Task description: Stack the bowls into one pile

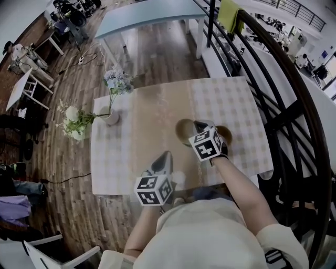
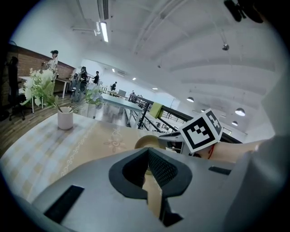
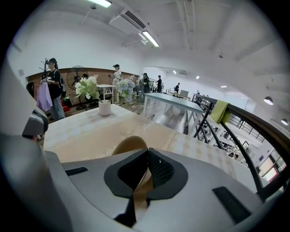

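Two brown bowls sit on the checked tablecloth (image 1: 236, 105) in the head view: one bowl (image 1: 184, 131) left of my right gripper (image 1: 201, 126), the other bowl (image 1: 226, 134) half hidden behind its marker cube (image 1: 208, 144). In the right gripper view the right gripper (image 3: 147, 151) has its jaws together, and a bowl rim (image 3: 129, 144) shows just past the tips. My left gripper (image 1: 164, 156) hovers near the table's front edge. Its jaws are shut on nothing in the left gripper view (image 2: 147, 152), which also shows a bowl (image 2: 147, 141) and the right cube (image 2: 201, 130) ahead.
A white vase of flowers (image 1: 110, 116) stands at the table's left side, with blooms hanging over the edge. A dark stair railing (image 1: 283, 105) runs close along the right. Another long table (image 1: 152, 16) stands beyond. People stand far off in the room (image 3: 53, 86).
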{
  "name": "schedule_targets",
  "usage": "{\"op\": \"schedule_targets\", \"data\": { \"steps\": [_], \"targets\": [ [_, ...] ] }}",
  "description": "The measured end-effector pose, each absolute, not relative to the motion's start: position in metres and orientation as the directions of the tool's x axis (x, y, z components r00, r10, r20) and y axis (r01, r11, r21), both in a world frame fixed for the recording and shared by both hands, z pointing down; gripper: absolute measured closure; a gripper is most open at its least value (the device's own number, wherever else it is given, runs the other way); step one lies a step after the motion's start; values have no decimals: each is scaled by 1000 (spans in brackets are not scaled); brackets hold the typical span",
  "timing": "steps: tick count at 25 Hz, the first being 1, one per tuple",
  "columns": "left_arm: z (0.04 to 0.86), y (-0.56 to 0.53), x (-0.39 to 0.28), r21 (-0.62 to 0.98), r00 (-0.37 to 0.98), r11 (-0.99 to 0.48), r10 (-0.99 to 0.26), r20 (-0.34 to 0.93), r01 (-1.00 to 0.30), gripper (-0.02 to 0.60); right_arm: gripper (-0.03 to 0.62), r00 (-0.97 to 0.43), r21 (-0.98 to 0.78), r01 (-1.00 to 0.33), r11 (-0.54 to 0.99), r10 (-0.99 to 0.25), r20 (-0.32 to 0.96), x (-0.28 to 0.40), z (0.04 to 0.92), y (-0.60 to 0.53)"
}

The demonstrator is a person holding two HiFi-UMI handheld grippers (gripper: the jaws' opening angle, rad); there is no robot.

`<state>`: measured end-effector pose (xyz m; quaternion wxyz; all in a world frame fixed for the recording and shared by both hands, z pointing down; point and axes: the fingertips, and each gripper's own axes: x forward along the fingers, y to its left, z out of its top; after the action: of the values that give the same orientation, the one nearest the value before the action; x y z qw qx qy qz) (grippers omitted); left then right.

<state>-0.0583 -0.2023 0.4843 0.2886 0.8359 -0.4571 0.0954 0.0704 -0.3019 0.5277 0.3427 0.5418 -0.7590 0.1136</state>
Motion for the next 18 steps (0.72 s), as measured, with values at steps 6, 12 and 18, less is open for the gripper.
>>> {"op": "schedule_targets", "data": {
  "steps": [6, 12, 18],
  "targets": [
    [491, -207, -47, 388, 520, -367, -729, 444, -846, 578, 589, -225, 169, -883, 437, -711, 666, 78, 544, -304],
    [499, -209, -42, 385, 477, -316, -753, 454, -867, 578, 589, -256, 152, -863, 481, -678, 689, 82, 560, -309],
    [505, -214, -38, 381, 441, -276, -768, 464, -882, 578, 588, -267, 151, -847, 510, -653, 709, 88, 570, -314]
  ]
}}
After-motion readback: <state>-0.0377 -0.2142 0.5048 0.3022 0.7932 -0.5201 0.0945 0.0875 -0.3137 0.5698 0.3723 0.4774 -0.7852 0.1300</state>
